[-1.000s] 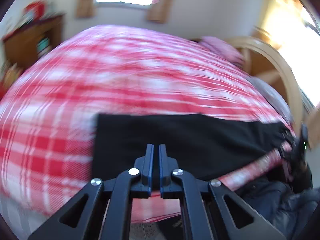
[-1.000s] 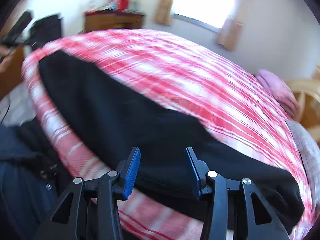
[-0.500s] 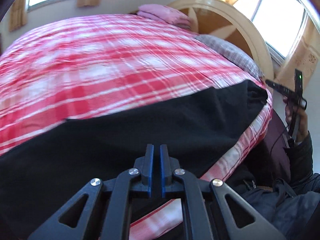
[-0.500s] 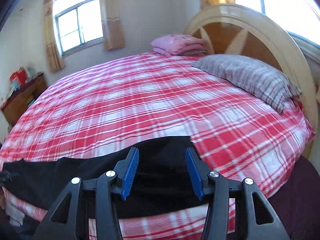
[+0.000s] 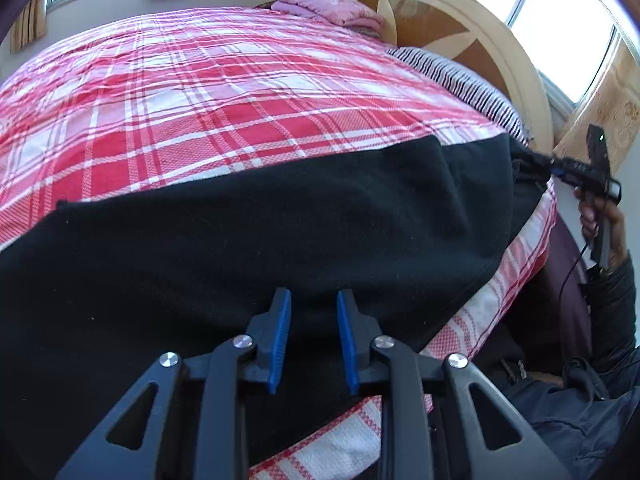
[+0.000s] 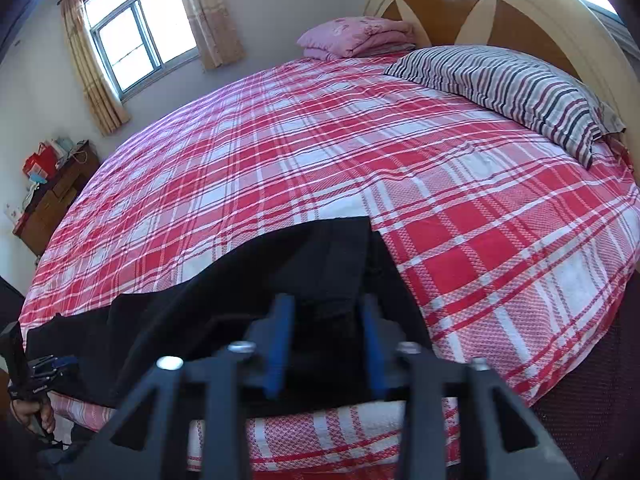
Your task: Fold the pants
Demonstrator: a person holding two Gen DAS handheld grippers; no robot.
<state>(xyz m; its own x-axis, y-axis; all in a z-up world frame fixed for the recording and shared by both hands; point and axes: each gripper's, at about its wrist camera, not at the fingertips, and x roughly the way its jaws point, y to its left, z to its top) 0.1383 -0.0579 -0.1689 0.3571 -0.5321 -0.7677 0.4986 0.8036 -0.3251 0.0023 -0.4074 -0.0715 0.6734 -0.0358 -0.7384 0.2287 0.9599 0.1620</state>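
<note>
Black pants [image 5: 280, 232] lie stretched flat along the near edge of the red plaid bed [image 5: 240, 92]. My left gripper [image 5: 313, 300] hovers low over one end of them. Its jaws are opening, with only flat cloth showing behind the gap and nothing pinched. At the other end my right gripper [image 6: 326, 304] is blurred. Its jaws are closing around a raised fold of the pants [image 6: 280, 280], and the pads stand a little apart from it. In the left wrist view the right gripper [image 5: 558, 168] touches the pants' far corner, with a hand [image 5: 600, 216] holding it.
A striped pillow [image 6: 520, 88] and a folded pink blanket [image 6: 356, 36] lie by the curved headboard [image 6: 540, 4]. A wooden cabinet [image 6: 52, 196] stands at the far left under a window [image 6: 132, 32]. The person's dark clothing [image 5: 580, 420] is close to the bed's edge.
Both views swung from the foot side toward the headboard. The left jaws went from shut to parted. The right gripper moved to the pants' end and its jaws narrowed.
</note>
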